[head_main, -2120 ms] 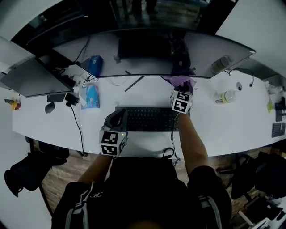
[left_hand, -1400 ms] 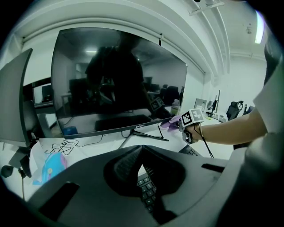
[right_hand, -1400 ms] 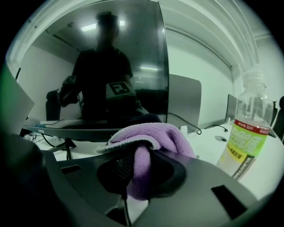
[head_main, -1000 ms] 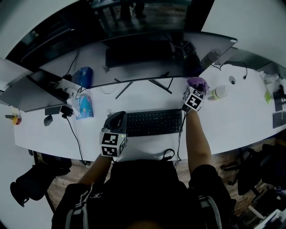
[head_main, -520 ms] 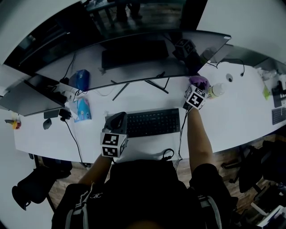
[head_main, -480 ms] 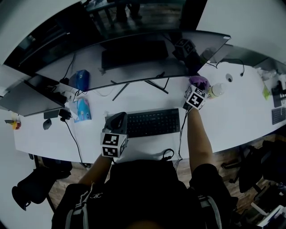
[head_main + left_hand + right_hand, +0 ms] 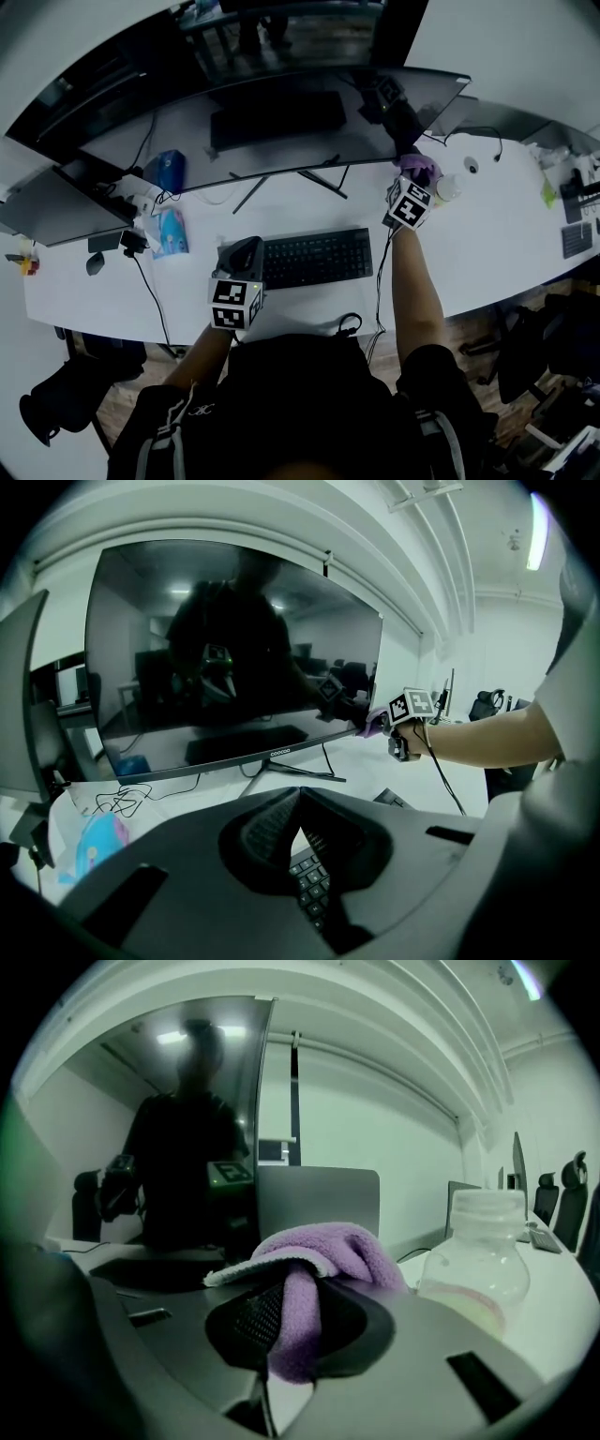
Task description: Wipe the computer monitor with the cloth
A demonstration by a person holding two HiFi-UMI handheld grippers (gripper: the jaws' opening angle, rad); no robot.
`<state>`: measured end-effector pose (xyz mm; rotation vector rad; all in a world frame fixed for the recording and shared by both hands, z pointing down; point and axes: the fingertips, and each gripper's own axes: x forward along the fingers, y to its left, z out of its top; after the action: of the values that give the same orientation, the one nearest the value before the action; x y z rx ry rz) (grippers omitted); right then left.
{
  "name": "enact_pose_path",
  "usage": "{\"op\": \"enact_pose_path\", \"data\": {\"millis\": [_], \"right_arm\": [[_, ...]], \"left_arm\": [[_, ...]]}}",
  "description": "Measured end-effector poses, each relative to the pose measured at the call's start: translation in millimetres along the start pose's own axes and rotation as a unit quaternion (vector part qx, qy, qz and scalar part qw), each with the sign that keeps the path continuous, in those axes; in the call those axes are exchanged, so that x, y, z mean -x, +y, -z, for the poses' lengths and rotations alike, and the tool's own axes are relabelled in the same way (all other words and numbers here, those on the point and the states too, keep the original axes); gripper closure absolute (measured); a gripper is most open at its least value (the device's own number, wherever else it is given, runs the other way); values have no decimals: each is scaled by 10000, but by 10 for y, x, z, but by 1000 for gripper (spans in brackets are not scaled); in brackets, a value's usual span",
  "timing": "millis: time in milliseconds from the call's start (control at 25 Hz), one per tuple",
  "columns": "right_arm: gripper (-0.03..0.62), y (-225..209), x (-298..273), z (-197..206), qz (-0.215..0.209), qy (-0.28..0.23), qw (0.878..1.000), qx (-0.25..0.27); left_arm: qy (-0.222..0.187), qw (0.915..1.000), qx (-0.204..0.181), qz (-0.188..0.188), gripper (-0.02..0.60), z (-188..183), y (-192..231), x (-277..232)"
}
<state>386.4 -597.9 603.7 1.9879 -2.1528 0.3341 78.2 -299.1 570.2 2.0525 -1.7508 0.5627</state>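
The wide dark monitor [image 7: 281, 112] stands at the back of the white desk [image 7: 487, 253]. My right gripper [image 7: 412, 183] is shut on a purple cloth [image 7: 418, 168], which sits at the screen's lower right corner. In the right gripper view the cloth [image 7: 314, 1265] bunches between the jaws, with the monitor's edge [image 7: 202, 1129] to the left. My left gripper [image 7: 243, 255] hovers over the left end of the keyboard [image 7: 314, 258], shut on nothing. In the left gripper view, the monitor [image 7: 234, 658] and the cloth [image 7: 374, 723] show beyond the left gripper [image 7: 298, 803].
A clear plastic bottle [image 7: 444, 187] stands just right of the cloth, close in the right gripper view [image 7: 480, 1251]. A blue tissue pack [image 7: 169, 231], cables and a second screen [image 7: 52, 202] lie at the left. The monitor's stand legs [image 7: 319, 178] spread behind the keyboard.
My right gripper has carried the cloth rightward along the monitor's bottom edge, from near its middle to its right corner. The left gripper has stayed by the keyboard.
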Motion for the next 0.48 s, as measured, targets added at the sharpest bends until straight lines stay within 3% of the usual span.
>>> {"op": "enact_pose_path", "data": {"millis": [480], "right_arm": [[511,37,312,-678,-626,-651,9958,-153]], "left_arm": [[-276,9996,-44,64,568,-85,-44,182]]}}
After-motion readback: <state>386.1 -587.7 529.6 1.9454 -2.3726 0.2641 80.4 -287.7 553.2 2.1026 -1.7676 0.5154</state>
